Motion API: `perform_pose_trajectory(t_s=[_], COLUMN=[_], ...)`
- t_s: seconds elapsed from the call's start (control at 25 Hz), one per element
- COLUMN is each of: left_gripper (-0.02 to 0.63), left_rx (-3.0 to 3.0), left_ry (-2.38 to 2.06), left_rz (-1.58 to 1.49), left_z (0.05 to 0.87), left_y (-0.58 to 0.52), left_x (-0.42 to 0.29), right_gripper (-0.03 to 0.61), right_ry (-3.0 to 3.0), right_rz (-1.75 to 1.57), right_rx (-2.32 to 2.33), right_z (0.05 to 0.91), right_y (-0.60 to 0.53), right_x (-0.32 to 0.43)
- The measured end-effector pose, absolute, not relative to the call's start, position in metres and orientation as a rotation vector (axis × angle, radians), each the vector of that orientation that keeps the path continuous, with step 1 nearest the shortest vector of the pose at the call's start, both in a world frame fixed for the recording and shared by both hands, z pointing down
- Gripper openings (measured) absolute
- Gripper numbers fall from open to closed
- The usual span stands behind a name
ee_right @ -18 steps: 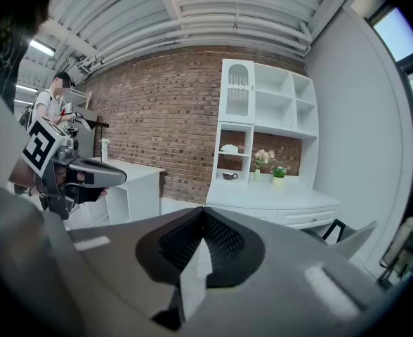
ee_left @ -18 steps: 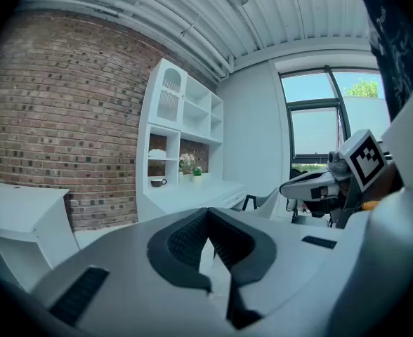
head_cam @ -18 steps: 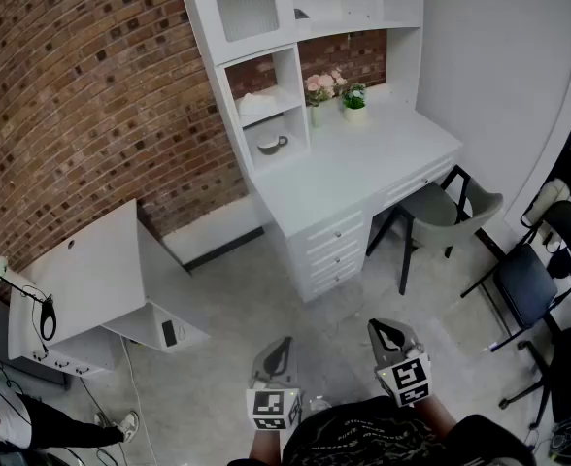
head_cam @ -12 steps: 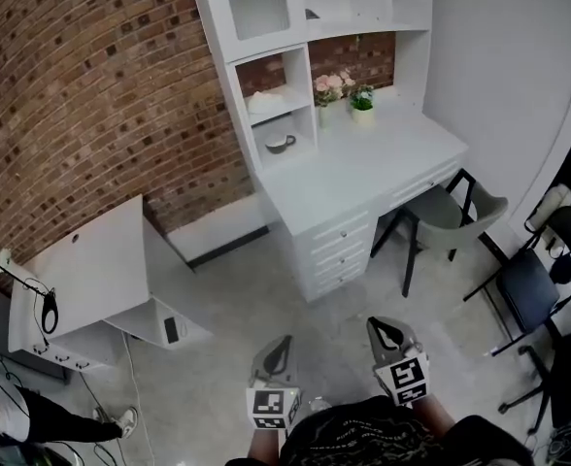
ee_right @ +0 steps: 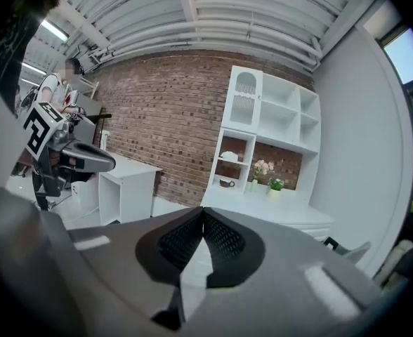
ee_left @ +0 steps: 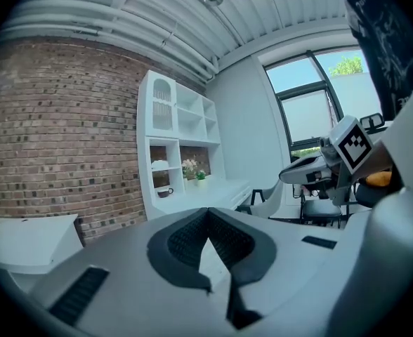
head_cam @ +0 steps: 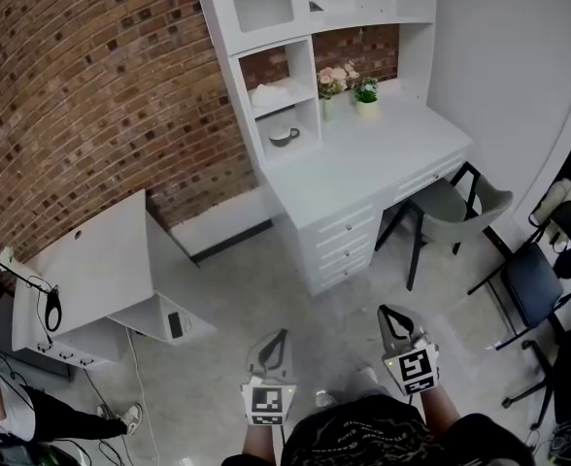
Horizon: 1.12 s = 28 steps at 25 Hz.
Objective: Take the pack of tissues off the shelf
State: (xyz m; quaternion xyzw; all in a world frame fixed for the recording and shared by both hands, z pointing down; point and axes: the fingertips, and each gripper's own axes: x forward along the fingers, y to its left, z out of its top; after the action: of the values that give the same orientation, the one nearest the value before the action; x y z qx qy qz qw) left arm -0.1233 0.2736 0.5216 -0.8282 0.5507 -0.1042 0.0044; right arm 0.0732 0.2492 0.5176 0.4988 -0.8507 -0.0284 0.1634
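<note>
Two claws hung low in front of the person, both shut. The left claw (head_cam: 277,339) had its jaws pressed together with nothing between them, and the right claw (head_cam: 392,316) was likewise closed on nothing.

Far ahead of both sets of tips, and well apart from them, stood the white shelf unit (head_cam: 300,37) rising from the desk (head_cam: 363,168). The pack of tissues (head_cam: 265,96) was a small pale lump, too distant to make out in detail. It lay in the upper open cubby, ahead of the right claw's tips and above them, and off to the left of the left claw's line. A cup (head_cam: 284,136) sat in the cubby below it, and flowers (head_cam: 332,79) stood on the desk just to the right of that column.

The step in hand looked like the approach, with no reach for the pack begun. The next move called for crossing the floor to bring a claw near the shelf and raising it to the level of the upper cubby. Its jaws would have to part before entering — wide enough to span the pack. The claw would also have to keep off the cubby's side walls and stay above the cup.
</note>
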Motion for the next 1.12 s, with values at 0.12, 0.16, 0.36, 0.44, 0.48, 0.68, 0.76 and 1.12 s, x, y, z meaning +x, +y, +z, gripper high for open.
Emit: perform_pose_trajectory(t_s=[0.12, 0.16, 0.36, 0.44, 0.48, 0.68, 0.76, 1.12], left_gripper=[0.008, 0.008, 0.008, 0.008, 0.008, 0.009, 0.008, 0.008], left_rx=[-2.608, -2.621, -2.646, -2.659, -2.669, -2.644, -2.636, -2.598], left_ry=[1.720, 1.708, 1.694, 1.700, 1.702, 1.741, 1.754, 1.824], left_rz=[-0.316, -0.321, -0.354, -0.363, -0.367, -0.360, -0.361, -0.337], left_z=[0.521, 0.521, 0.527, 0.528, 0.529, 0.524, 0.523, 0.519], left_y=[0.270, 0.268, 0.257, 0.249, 0.244, 0.221, 0.212, 0.160], left_x=[-0.119, -0.115, -0.105, -0.102, -0.100, -0.096, -0.095, -0.086], right_gripper=[0.005, 0.005, 0.005, 0.005, 0.005, 0.005, 0.005, 0.005], right_ry=[-2.431, -2.432, -2.457, -2.445, -2.439, -2.421, -2.430, -2.457], right_rz=[-0.085, -0.085, -0.074, -0.071, -0.074, -0.122, -0.118, -0.128], right_rx=[1.417, 1.405, 1.338, 1.332, 1.324, 1.248, 1.245, 1.214], right_z=[0.517, 0.517, 0.523, 0.526, 0.527, 0.531, 0.529, 0.527], right_y=[0.245, 0.244, 0.235, 0.226, 0.222, 0.198, 0.186, 0.128], right_x=[0.076, 0.077, 0.078, 0.083, 0.084, 0.086, 0.088, 0.100])
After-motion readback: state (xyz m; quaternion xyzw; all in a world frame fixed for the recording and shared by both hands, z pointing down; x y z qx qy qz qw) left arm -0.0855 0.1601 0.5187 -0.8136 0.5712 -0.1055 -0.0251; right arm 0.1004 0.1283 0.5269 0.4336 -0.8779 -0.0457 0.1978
